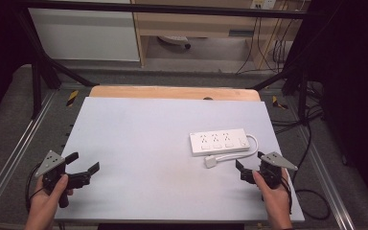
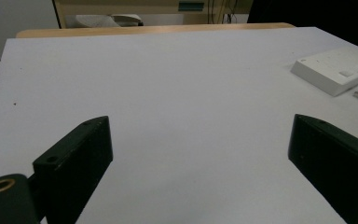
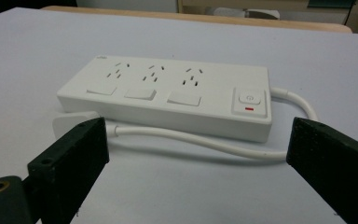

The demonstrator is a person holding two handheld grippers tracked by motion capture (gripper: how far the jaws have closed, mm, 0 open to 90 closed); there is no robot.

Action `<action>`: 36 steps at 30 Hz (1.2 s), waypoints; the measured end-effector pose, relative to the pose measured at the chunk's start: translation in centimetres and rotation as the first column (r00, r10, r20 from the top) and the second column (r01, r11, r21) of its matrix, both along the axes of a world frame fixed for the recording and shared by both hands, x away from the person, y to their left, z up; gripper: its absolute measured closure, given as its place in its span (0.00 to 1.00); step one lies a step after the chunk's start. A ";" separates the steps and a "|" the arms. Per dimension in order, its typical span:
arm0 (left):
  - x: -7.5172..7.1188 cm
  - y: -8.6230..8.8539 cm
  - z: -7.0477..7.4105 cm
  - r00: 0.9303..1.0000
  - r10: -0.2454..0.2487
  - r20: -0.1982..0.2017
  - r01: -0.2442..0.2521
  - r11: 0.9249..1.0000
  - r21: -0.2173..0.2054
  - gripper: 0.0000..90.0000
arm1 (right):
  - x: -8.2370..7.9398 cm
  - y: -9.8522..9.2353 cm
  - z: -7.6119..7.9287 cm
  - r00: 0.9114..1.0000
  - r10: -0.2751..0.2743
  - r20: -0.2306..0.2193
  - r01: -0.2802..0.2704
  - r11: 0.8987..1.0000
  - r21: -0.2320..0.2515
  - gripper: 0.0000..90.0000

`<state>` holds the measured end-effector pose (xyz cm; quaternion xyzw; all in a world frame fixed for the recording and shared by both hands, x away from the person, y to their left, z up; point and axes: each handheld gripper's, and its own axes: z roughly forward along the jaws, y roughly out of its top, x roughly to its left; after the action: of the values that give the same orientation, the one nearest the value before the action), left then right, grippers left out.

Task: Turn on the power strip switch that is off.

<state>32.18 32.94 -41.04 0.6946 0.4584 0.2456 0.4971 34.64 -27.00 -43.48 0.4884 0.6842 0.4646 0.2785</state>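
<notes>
White surface (image 1: 139, 143) on wooden tabletop (image 1: 172, 92), wood strip showing along far edge. Grey carpet floor (image 1: 9, 129) around. Black metal frame (image 1: 163, 8) overhead. Wooden cabinet (image 1: 191, 24) beyond far edge, cables (image 1: 268, 52) hanging beside it.

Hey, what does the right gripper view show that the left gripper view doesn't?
Only the right gripper view: the power strip's whole top, with three socket groups, the switch with a red mark, and the white cable looping round to the plug.
Only the left gripper view: a wide bare stretch of table, with just a corner of the strip at the right edge.
Both: open black fingers, the white table surface, and its wooden far edge.
</notes>
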 end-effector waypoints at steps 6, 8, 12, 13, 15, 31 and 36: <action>0.0 -0.2 -0.1 1.000 -0.002 -0.003 0.002 1.000 0.007 0.07 | -0.1 -0.1 0.6 1.000 -0.007 0.010 0.007 1.000 0.000 0.05; 0.0 -0.3 -0.1 1.000 -0.003 -0.008 0.003 1.000 0.010 0.07 | -0.2 -0.1 1.1 1.000 -0.008 0.008 0.008 1.000 0.003 0.05; 0.0 -0.4 -0.1 1.000 -0.008 -0.008 0.008 1.000 0.016 0.06 | -0.4 -0.1 1.7 1.000 -0.007 0.013 0.007 1.000 0.006 0.04; 0.0 -0.5 -0.2 1.000 -0.008 -0.007 0.008 1.000 0.013 0.06 | -0.4 0.0 1.8 1.000 -0.006 0.011 0.006 1.000 0.012 0.03; 0.1 -0.5 -0.2 1.000 -0.009 -0.007 0.009 1.000 0.013 0.06 | -0.5 0.0 2.1 1.000 0.002 0.012 -0.003 1.000 0.025 0.03; 0.1 -0.6 -0.3 1.000 -0.017 -0.012 0.018 1.000 0.022 0.06 | -0.7 0.3 3.6 0.998 0.027 0.048 -0.031 0.996 0.082 0.04; 0.2 -0.7 -0.3 1.000 -0.017 -0.017 0.017 1.000 0.022 0.06 | -0.3 0.6 3.8 0.998 0.038 0.059 -0.043 0.996 0.084 0.04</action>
<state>32.35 32.28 -41.34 0.7060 0.4538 0.2407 0.4875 34.33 -26.38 -39.65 0.4725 0.6653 0.5125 0.2674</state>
